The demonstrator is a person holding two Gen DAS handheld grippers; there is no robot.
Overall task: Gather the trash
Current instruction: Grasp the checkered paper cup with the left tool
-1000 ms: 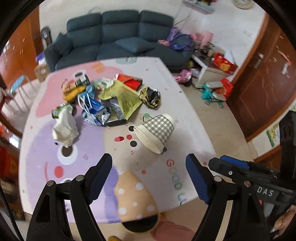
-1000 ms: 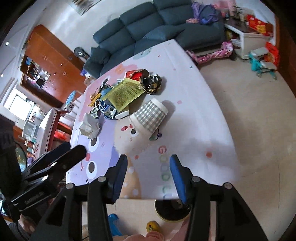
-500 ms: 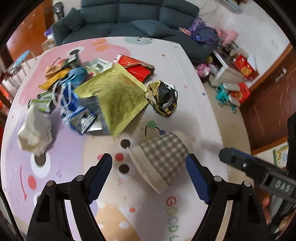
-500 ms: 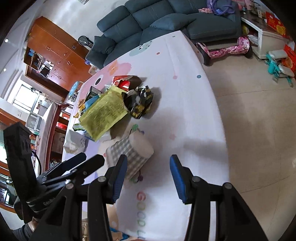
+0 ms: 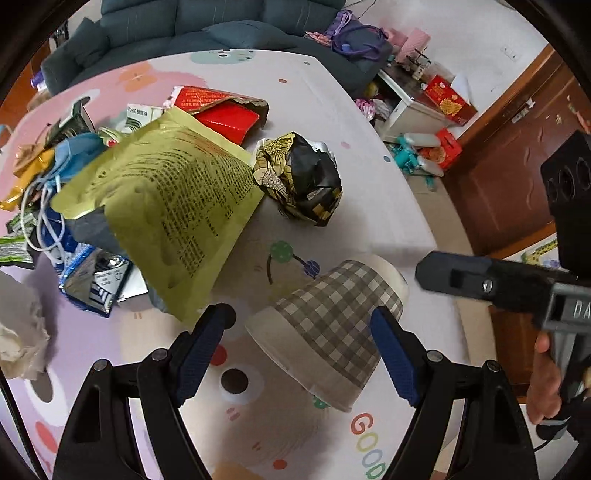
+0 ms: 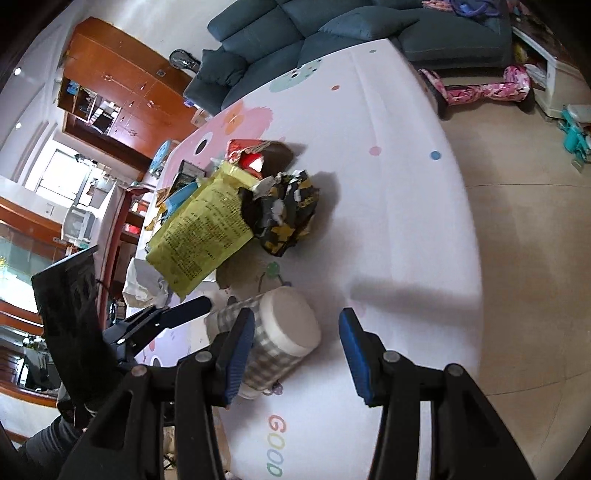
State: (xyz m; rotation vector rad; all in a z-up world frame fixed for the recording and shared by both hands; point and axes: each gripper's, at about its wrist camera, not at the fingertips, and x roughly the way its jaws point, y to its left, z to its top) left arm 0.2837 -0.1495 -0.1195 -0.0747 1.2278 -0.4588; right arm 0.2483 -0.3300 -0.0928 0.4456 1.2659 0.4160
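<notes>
A grey checked paper cup (image 5: pixel 332 325) lies on its side on the cartoon-print table cover (image 5: pixel 369 206), mouth toward me. My left gripper (image 5: pixel 301 332) is open, its blue pads either side of the cup and apart from it. In the right wrist view the cup's white base (image 6: pixel 290 321) faces the camera. My right gripper (image 6: pixel 297 328) is open around that end; its left finger overlaps the cup and its right finger stands clear. Behind lie a yellow-green pouch (image 5: pixel 166 206), a crumpled black-and-gold wrapper (image 5: pixel 303 181), a red packet (image 5: pixel 221 110) and a white tissue (image 5: pixel 18 332).
More litter sits at the left: a blue foil packet (image 5: pixel 92 280), a blue face mask (image 5: pixel 70 155). A dark sofa (image 5: pixel 184 22) stands behind the table. The table's right edge (image 6: pixel 465 221) drops to a beige floor with toys and a white cabinet (image 5: pixel 413 110).
Both grippers have come down and forward over the table toward the checked cup, which now lies between the fingers. The jaws have kept their widths. The litter has not moved.
</notes>
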